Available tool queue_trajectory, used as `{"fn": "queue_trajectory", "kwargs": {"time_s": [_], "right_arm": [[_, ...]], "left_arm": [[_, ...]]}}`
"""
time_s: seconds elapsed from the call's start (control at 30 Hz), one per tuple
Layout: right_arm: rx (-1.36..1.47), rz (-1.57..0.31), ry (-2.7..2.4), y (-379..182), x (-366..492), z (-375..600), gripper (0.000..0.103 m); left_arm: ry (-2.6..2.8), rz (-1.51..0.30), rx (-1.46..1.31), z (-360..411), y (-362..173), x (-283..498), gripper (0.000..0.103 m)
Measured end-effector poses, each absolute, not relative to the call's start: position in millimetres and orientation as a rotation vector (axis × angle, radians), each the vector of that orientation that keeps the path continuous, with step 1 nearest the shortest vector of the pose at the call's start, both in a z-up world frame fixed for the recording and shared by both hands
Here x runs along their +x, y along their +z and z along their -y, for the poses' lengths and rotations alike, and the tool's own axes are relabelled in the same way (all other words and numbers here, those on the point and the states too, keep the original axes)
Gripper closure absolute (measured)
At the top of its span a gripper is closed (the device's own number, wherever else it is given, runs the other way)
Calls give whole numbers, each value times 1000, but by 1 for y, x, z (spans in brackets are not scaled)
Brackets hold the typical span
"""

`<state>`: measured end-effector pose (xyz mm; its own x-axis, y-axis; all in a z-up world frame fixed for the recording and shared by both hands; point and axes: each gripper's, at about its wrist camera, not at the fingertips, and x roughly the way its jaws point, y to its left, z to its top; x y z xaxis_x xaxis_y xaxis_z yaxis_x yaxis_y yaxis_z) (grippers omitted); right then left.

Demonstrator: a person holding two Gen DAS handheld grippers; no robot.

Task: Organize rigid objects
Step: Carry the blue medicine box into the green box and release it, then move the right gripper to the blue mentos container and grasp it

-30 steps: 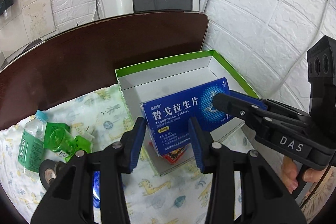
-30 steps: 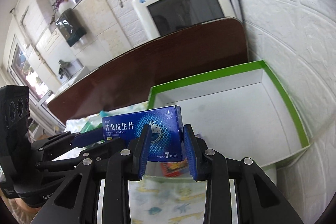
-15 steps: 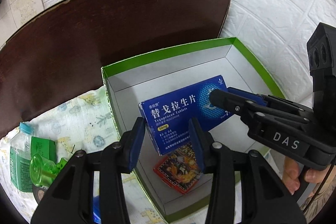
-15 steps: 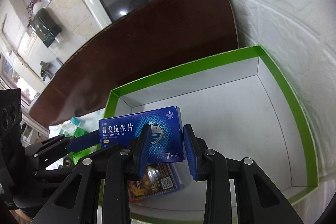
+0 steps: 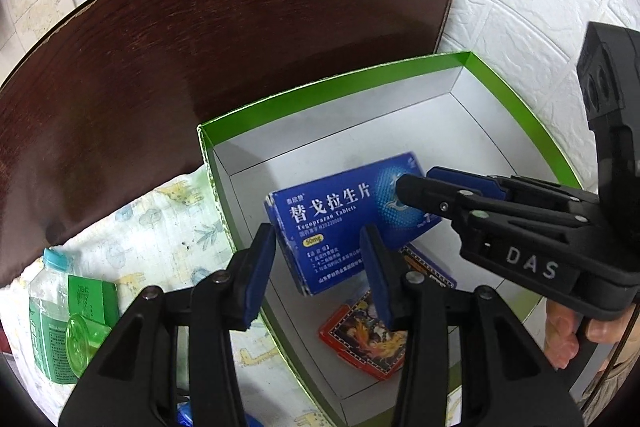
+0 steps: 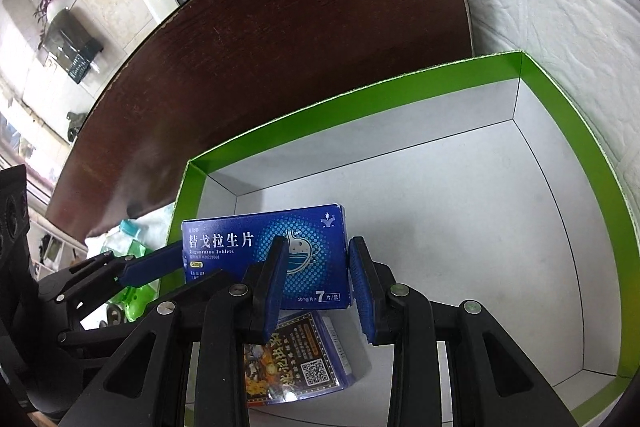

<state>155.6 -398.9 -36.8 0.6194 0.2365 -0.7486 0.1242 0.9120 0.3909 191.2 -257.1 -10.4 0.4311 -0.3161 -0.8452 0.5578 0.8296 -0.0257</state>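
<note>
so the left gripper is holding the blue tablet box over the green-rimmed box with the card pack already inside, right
Not quite: the right gripper holds the blue tablet box, its jaws closed on one end, as the right wrist view shows. The left gripper is open and grips nothing. The rest stands: the green-rimmed box lies below, with the card pack already inside.

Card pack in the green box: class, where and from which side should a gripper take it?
From above, pinching its two long edges: the card pack lies flat on the floor of the green box, whose walls probably block sideways approaches.
</note>
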Motion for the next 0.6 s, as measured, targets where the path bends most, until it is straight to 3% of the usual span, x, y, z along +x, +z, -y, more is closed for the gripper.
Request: {"fn": "queue_trajectory", "kwargs": {"time_s": [0.23, 0.6], "right_arm": [[384, -867, -47, -19, 127, 397, 70], [282, -714, 95, 57, 76, 333, 70]], "left_arm": [[-558, -949, 247, 240, 7, 175, 49], [-487, -714, 211, 167, 85, 121, 34]]}}
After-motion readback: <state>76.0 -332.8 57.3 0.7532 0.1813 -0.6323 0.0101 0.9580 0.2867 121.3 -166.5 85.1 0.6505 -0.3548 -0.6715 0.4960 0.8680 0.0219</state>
